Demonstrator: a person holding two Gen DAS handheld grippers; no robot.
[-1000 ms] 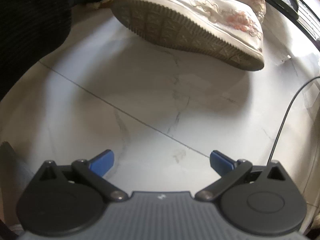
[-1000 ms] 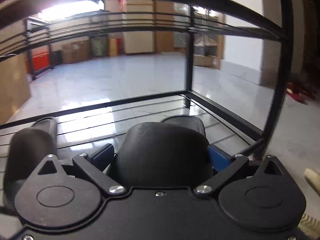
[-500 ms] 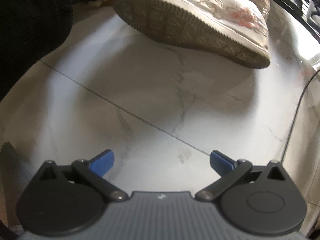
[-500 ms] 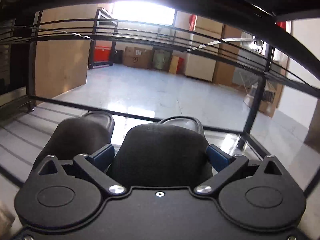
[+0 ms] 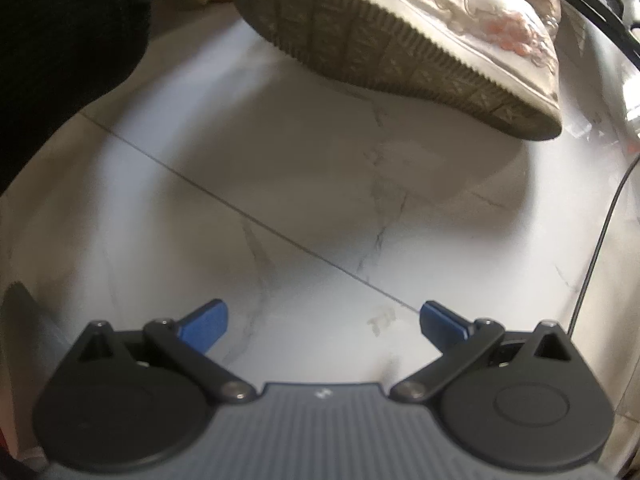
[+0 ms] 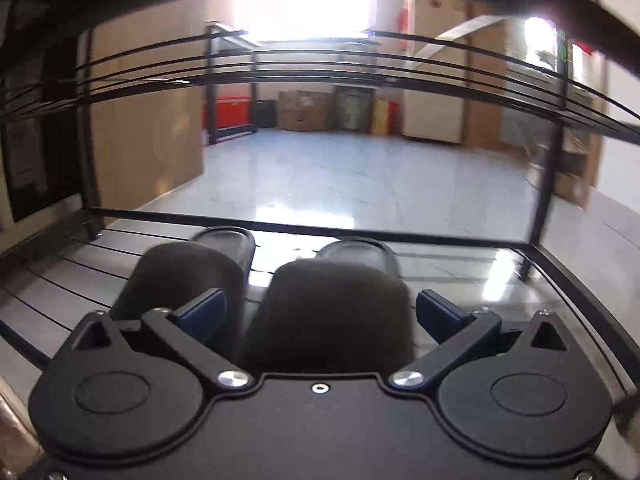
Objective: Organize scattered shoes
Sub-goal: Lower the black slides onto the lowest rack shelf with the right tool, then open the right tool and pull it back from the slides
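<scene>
Right gripper clamped on black slipper over wire rack, second slipper beside, left gripper spread empty, white sneaker tilted on floor.

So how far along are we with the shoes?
Partly done. One black slipper already sits on the rack shelf. The right gripper has the second black slipper between its fingers beside the first; whether it is clamped is unclear. The left gripper is open and empty, and the white sneaker lies on its side on the floor.
</scene>
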